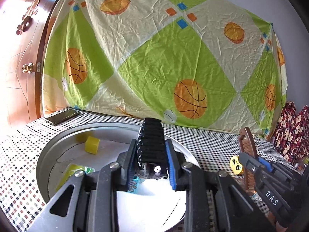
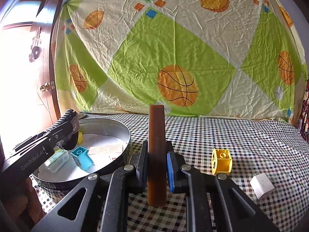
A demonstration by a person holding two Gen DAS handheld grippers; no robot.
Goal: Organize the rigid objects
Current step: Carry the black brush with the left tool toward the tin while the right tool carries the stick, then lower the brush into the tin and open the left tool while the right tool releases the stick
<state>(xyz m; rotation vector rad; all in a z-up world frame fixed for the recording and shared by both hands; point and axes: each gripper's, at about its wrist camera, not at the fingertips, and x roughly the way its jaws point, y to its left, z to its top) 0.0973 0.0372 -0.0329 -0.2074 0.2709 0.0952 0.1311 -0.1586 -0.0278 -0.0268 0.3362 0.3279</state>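
Carelessly let go, the ribbed black clip (image 1: 151, 141) clenched in my left gripper (image 1: 151, 166) could bounce off the metal tin (image 1: 45, 154), while my right gripper (image 2: 156, 166) grasping the brown comb (image 2: 156, 135) could knock its rim.

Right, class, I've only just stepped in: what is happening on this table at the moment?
A person with two hand-held grippers is sorting small things into a round metal tin. The left gripper is shut on a black ridged object held over the tin, which already holds a yellow cube, a blue block and a clear packet. The right gripper grips a brown comb upright. A yellow face block and white adapter still lie on the checked cloth.
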